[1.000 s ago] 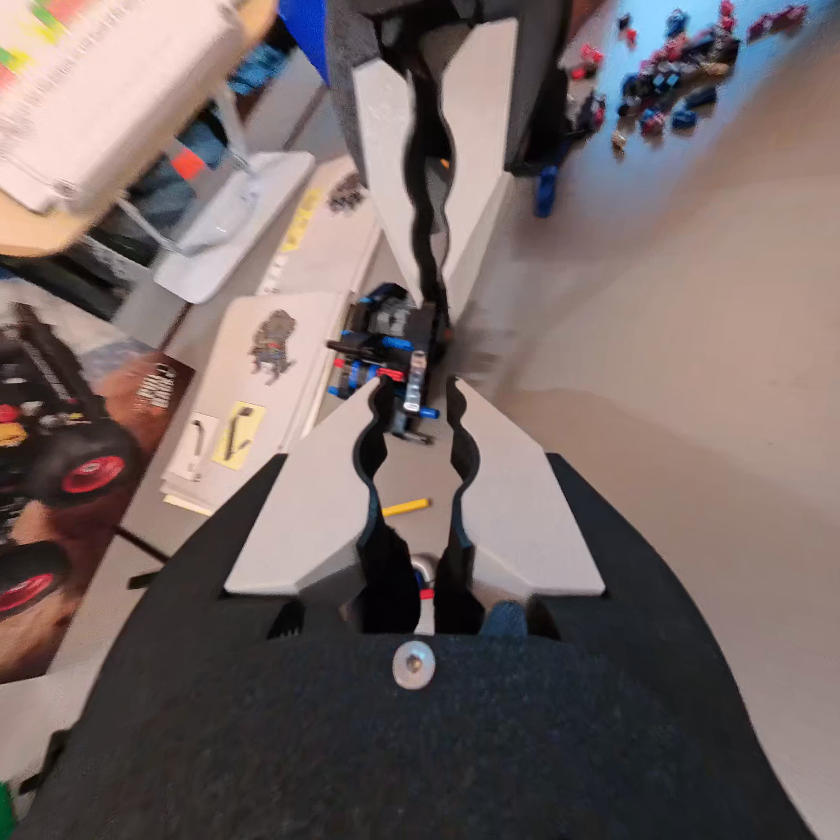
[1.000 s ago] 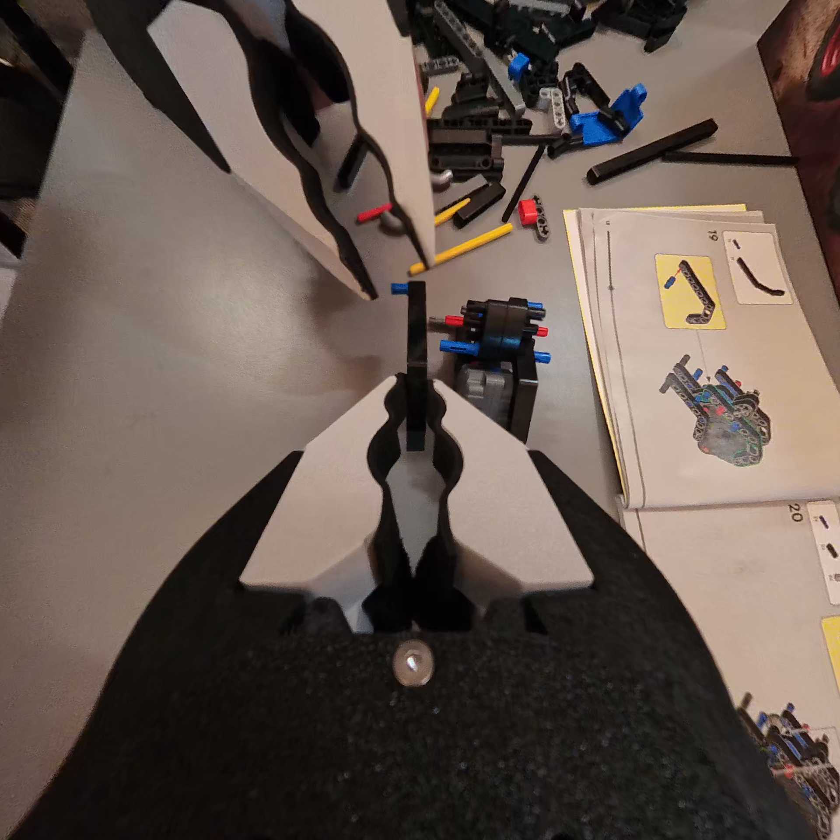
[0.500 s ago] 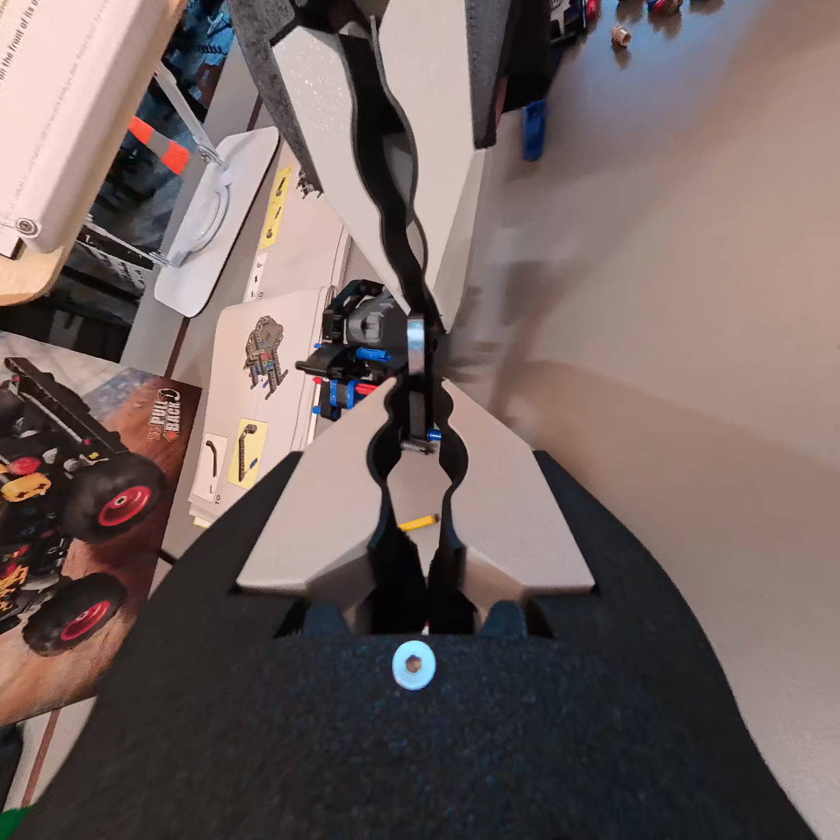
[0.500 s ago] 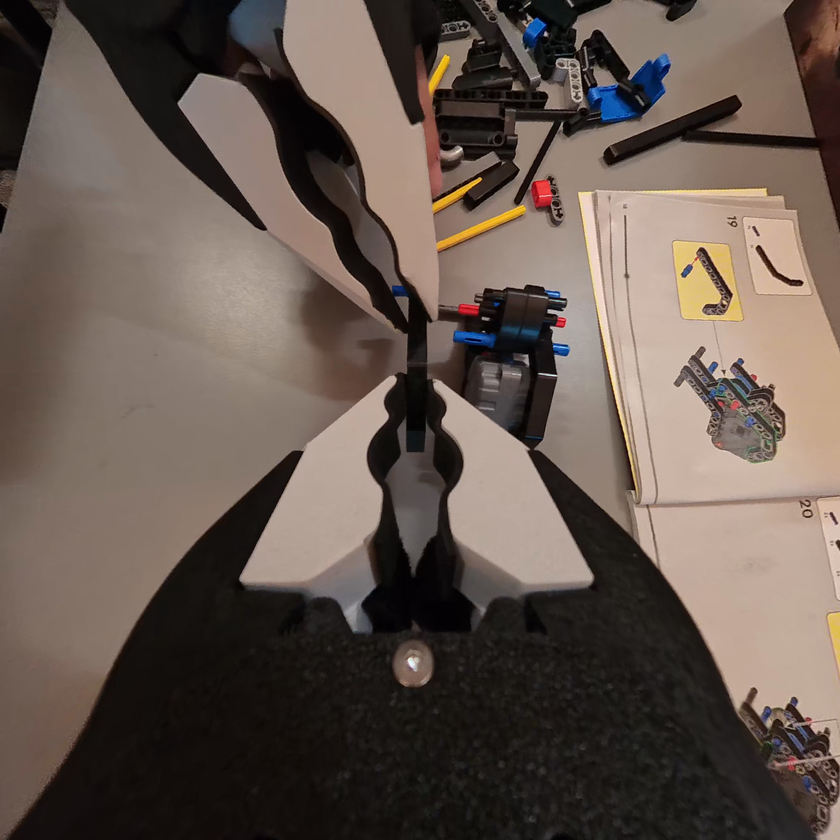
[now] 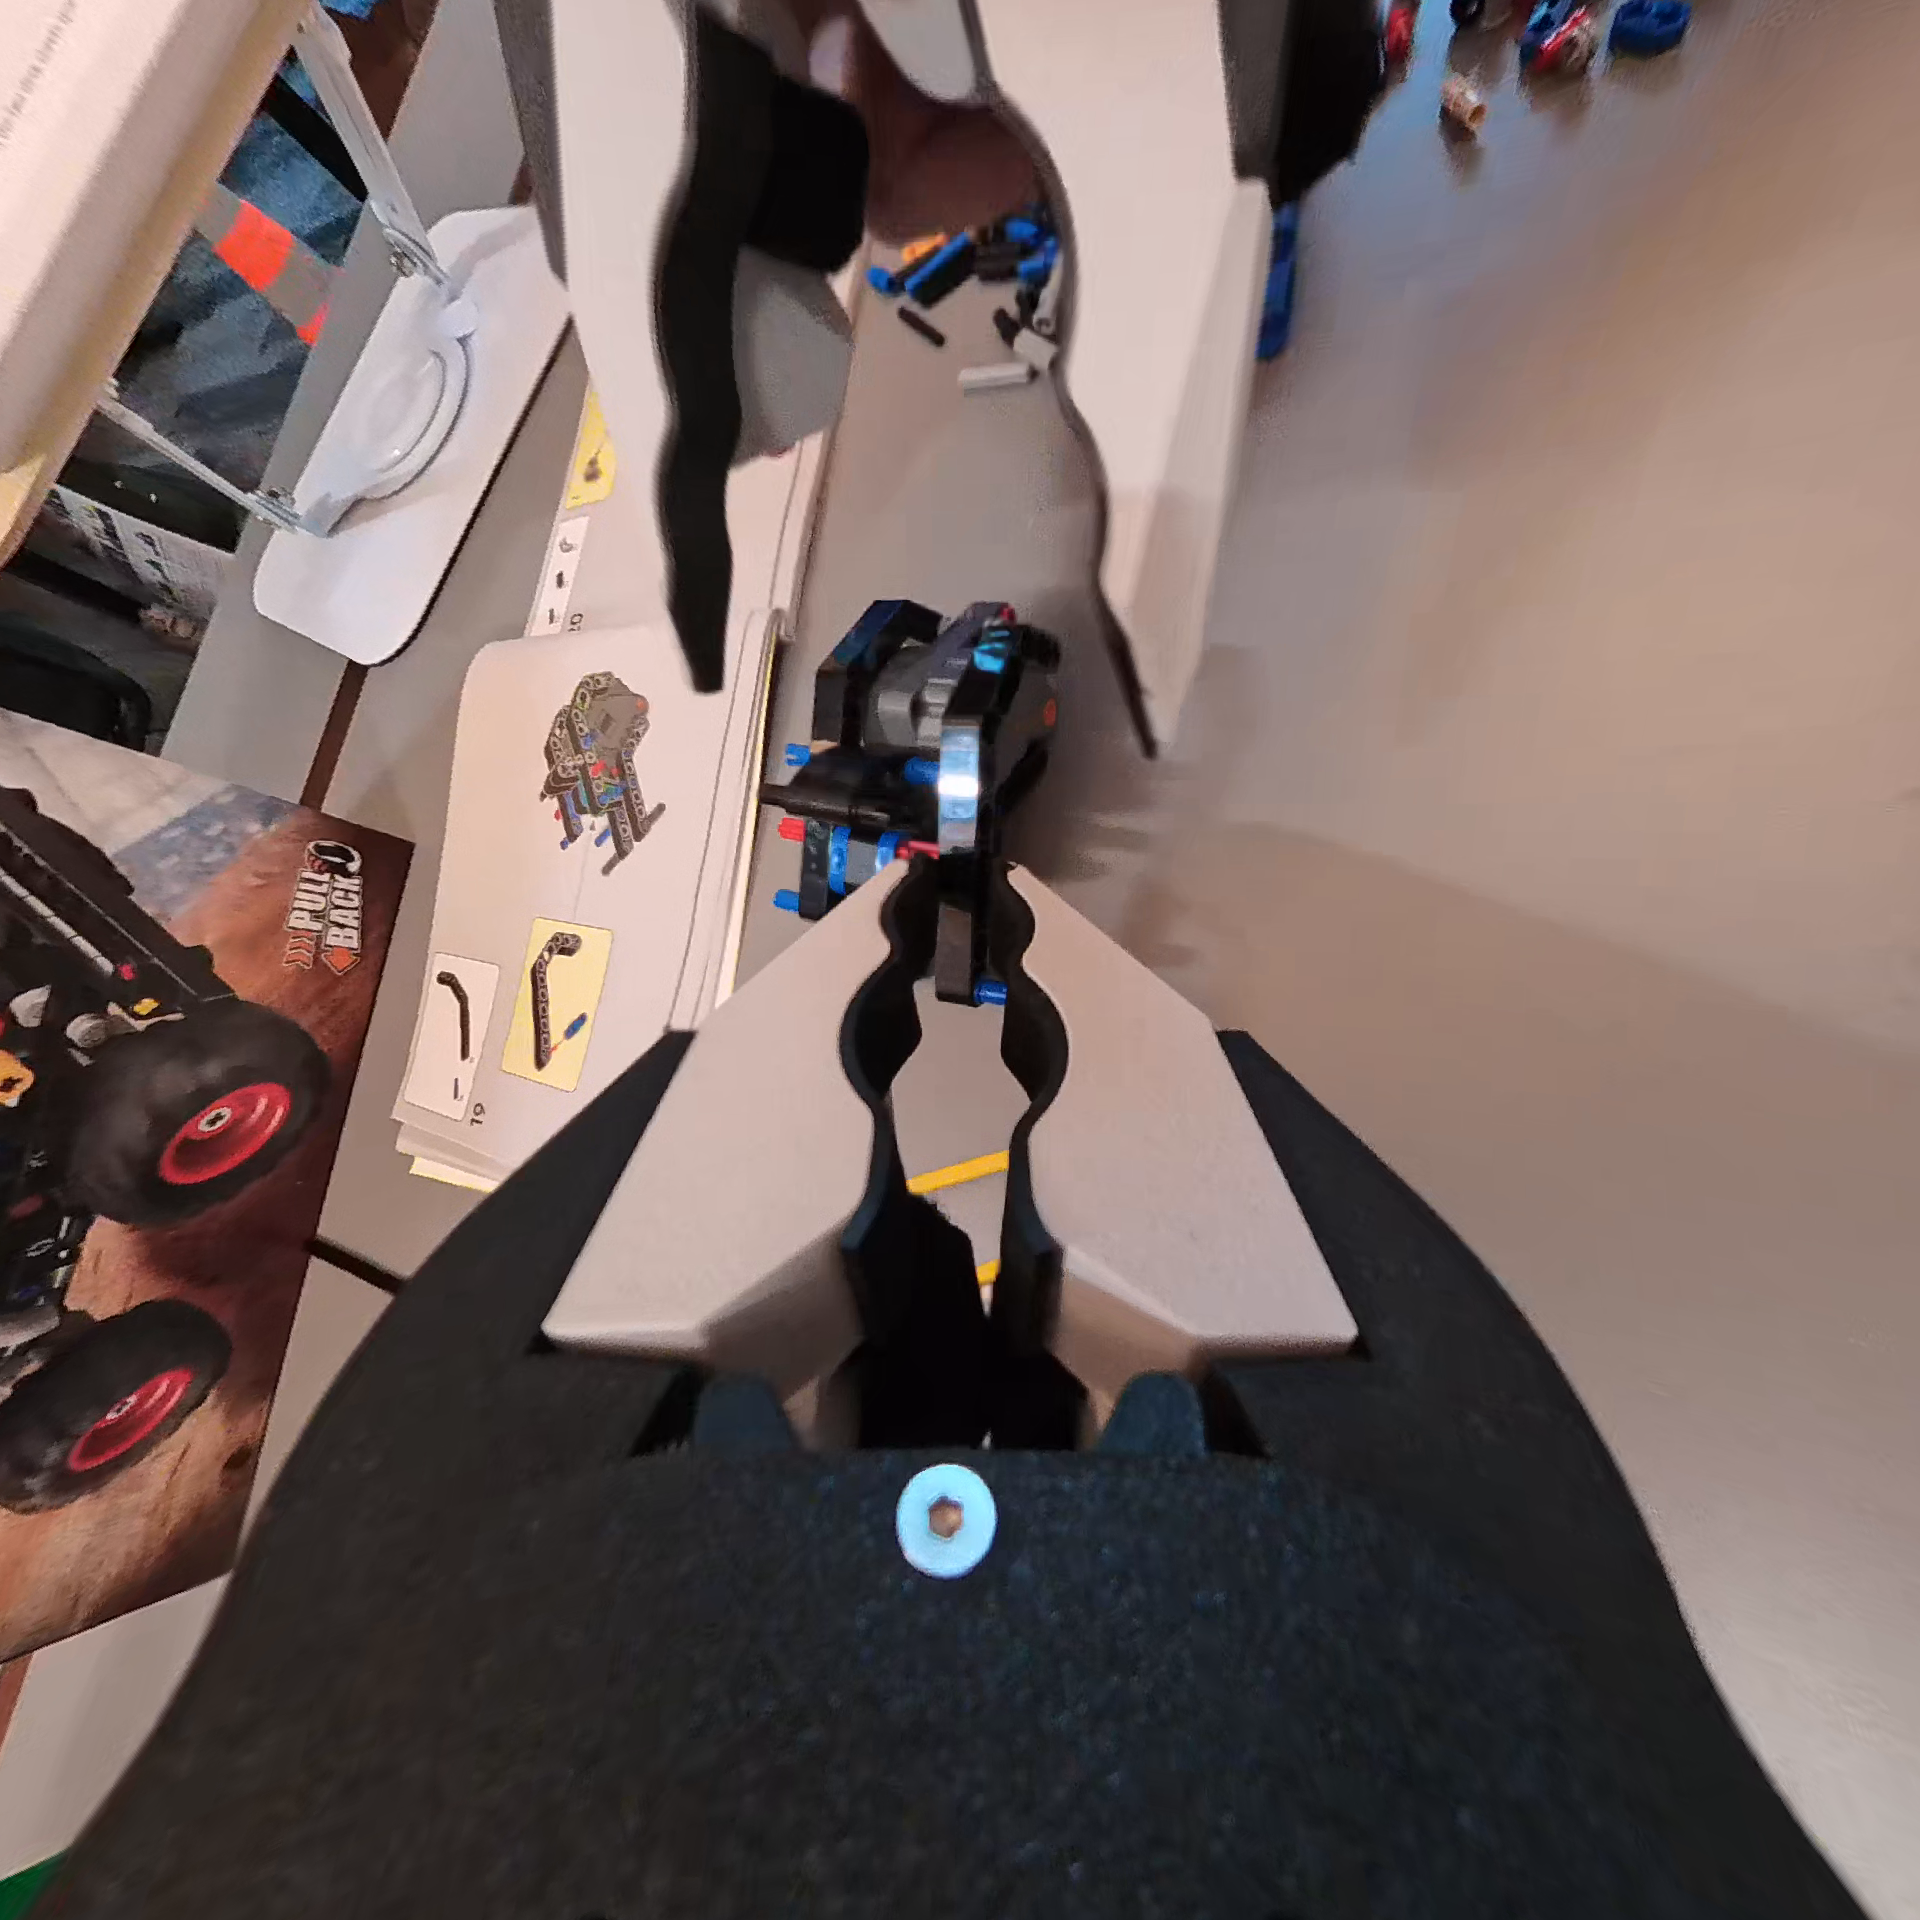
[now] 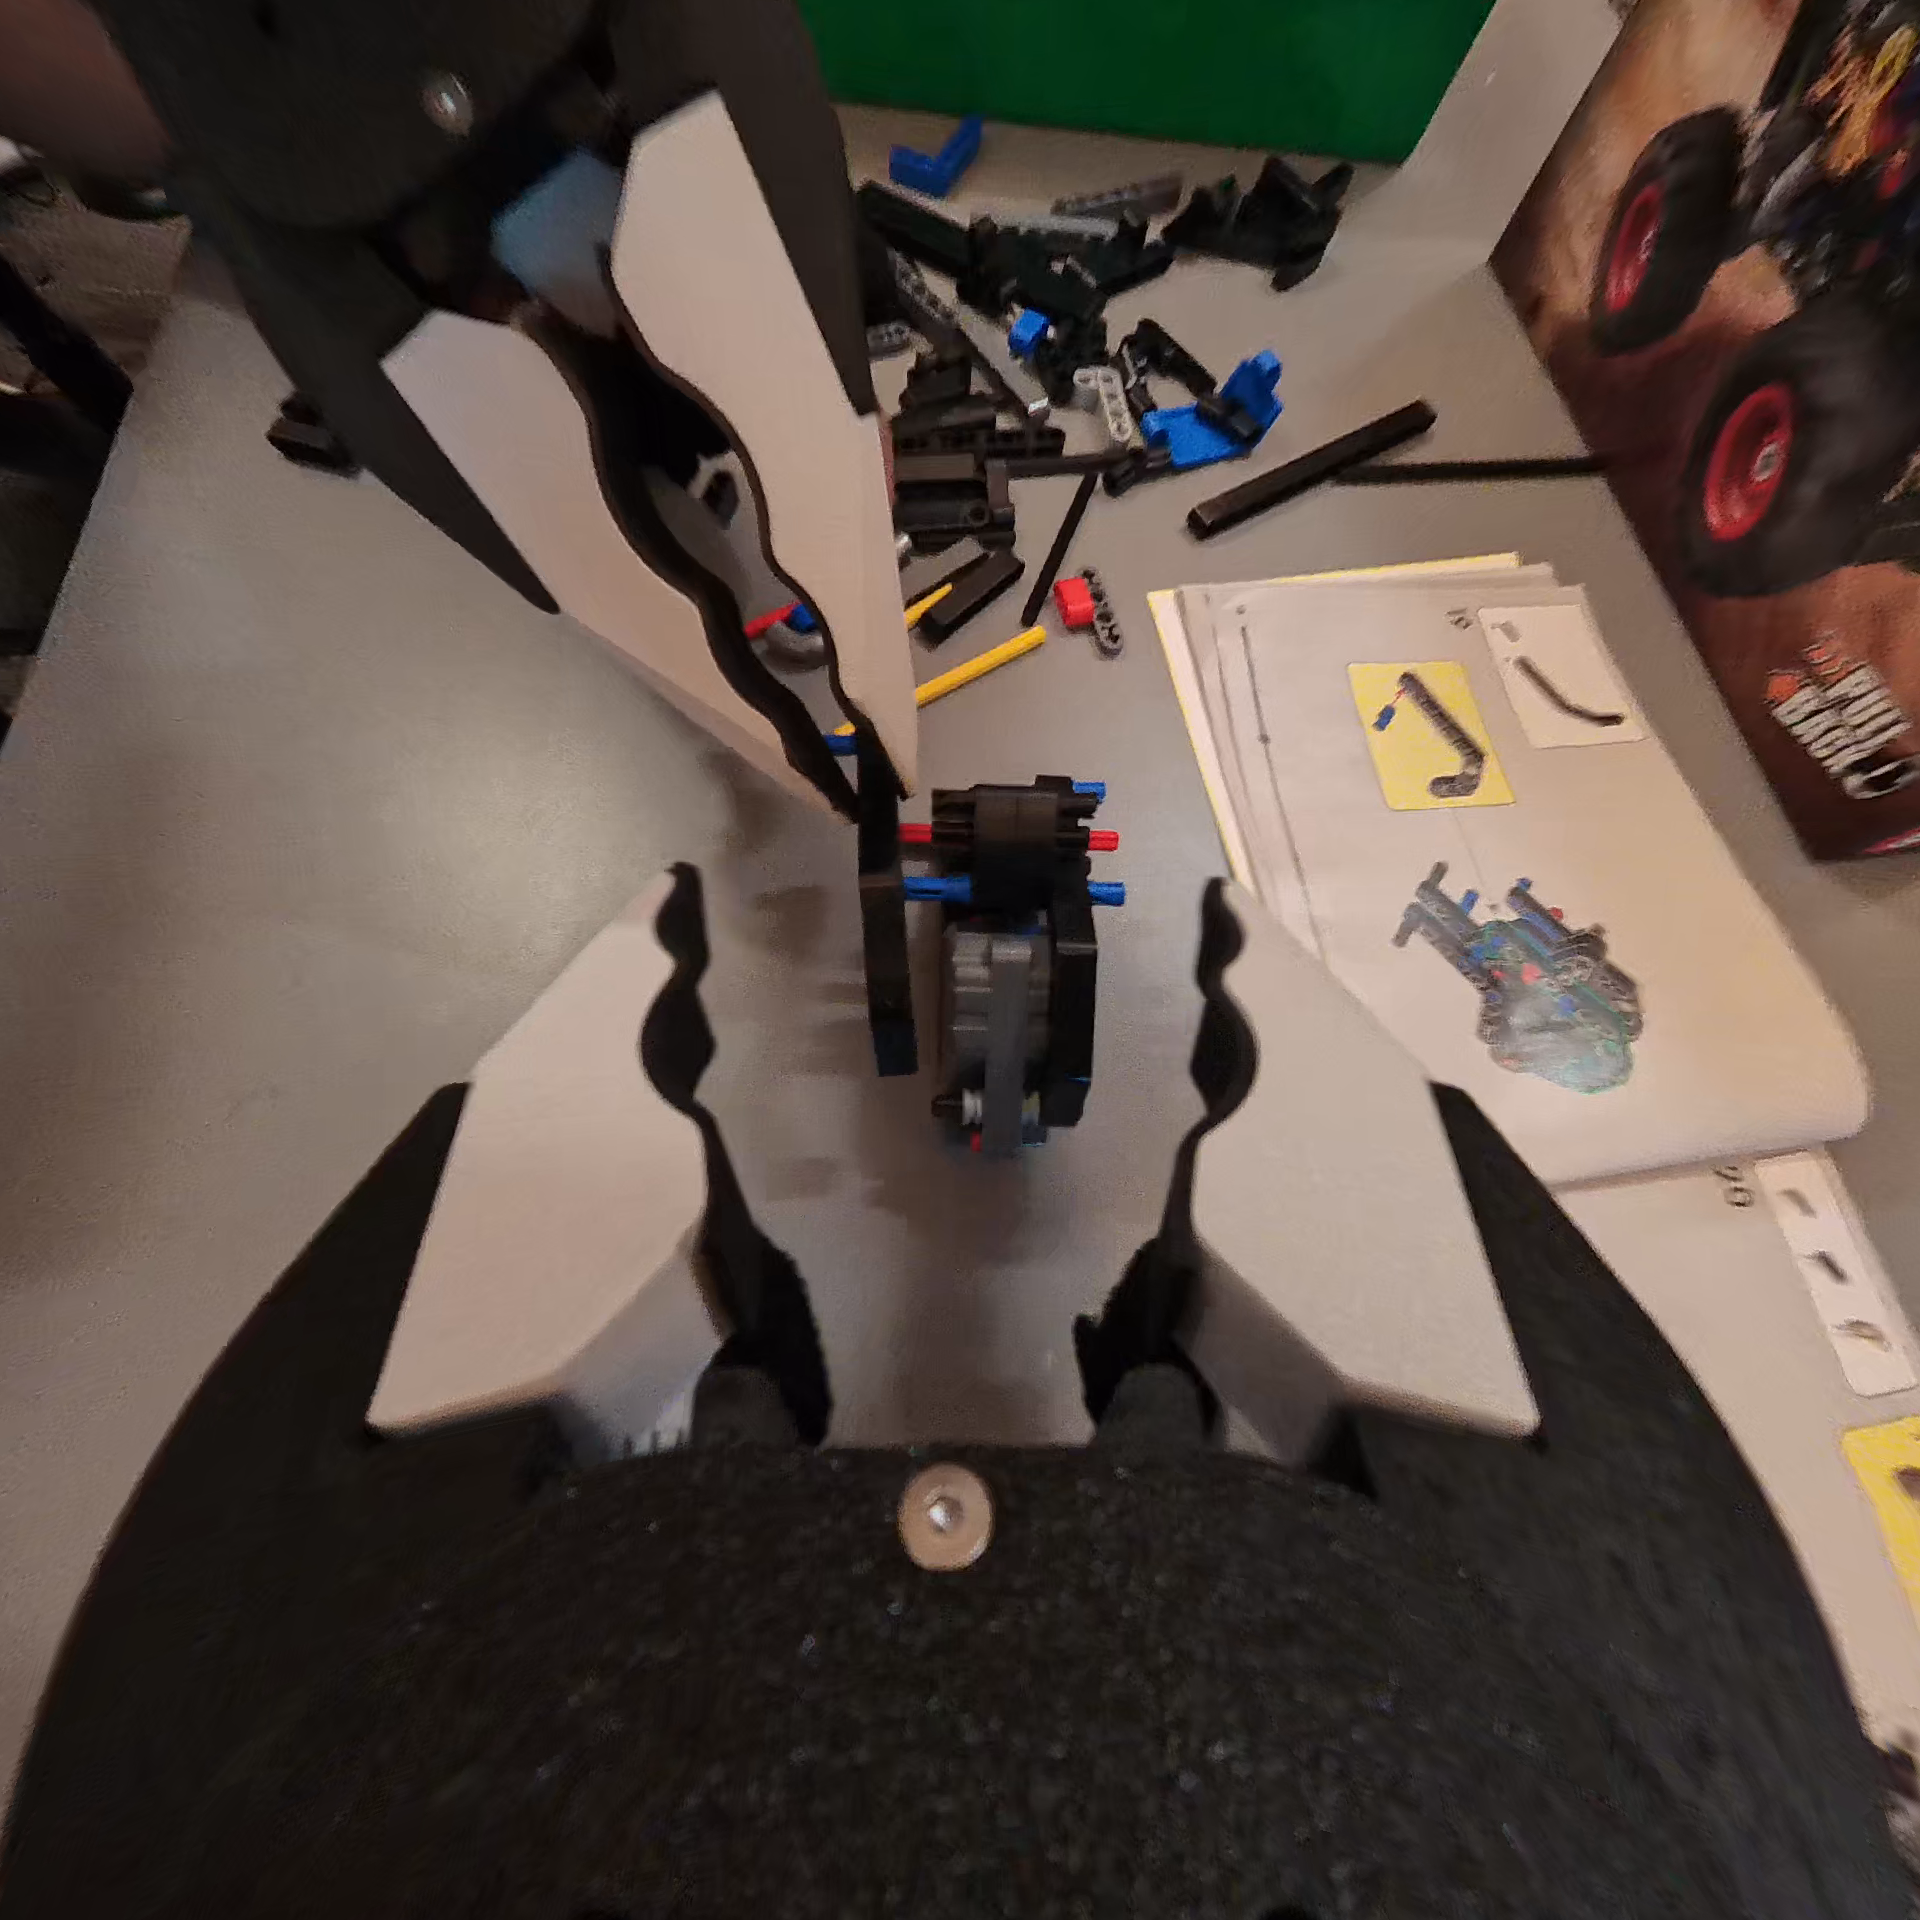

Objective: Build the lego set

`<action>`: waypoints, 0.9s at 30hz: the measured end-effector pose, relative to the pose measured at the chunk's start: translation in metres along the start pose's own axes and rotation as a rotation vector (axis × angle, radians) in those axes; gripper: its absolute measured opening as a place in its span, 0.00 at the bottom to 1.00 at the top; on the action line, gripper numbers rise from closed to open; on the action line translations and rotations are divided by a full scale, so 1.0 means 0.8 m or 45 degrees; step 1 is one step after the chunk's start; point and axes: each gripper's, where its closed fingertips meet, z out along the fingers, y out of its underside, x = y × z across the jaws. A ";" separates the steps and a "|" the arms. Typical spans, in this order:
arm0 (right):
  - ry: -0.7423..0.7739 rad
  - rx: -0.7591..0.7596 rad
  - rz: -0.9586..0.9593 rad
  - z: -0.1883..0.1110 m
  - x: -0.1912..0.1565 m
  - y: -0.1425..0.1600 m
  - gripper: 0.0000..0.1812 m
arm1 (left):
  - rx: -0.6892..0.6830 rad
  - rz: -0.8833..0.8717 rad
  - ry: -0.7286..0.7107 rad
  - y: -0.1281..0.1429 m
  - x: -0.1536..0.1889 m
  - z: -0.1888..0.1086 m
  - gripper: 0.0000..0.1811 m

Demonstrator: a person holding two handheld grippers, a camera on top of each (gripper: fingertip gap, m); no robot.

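The grey table (image 6: 312,831) carries everything, and the landmark on it is the small black-and-grey motor assembly (image 6: 1023,966) standing just left of the open instruction booklet (image 6: 1507,852). Beyond the booklet leans the set's box (image 6: 1766,416); behind the assembly lies the loose parts pile (image 6: 1039,343), with a yellow axle (image 6: 982,665) between pile and assembly.

The right gripper (image 6: 945,904) stands wide open, empty, its fingers straddling the assembly from the near side without touching it. The left gripper (image 5: 956,904) is closed narrow on the black bent liftarm (image 6: 883,925), pinching its far tip. In the right wrist view the liftarm's long axis runs straight away from the camera, flat against the assembly's left face, where red and blue pins (image 6: 930,862) stick out toward it. The left gripper is the one in contact, so I judge the coming move to be a sideways press of the liftarm onto those pins, perhaps with the right gripper bracing the assembly.

The right wrist view shows the gap between liftarm and assembly, which looks nearly closed though motion blur leaves seating uncertain. The left wrist view hides that joint behind the liftarm's edge (image 5: 961,831), but shows a second, farther scatter of pieces (image 5: 977,260) past the right gripper's spread fingers (image 5: 1143,364).
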 end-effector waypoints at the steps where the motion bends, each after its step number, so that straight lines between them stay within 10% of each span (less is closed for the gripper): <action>1: -0.022 -0.026 0.019 0.007 -0.001 0.005 0.55 | -0.018 0.010 0.008 0.002 0.000 0.001 0.04; 13: -0.023 -0.039 0.034 0.022 0.000 0.018 0.34 | -0.048 0.015 0.091 -0.004 0.012 0.005 0.04; 27: -0.064 -0.038 0.058 0.018 -0.004 0.020 0.36 | -0.097 0.042 0.046 0.000 0.014 0.006 0.04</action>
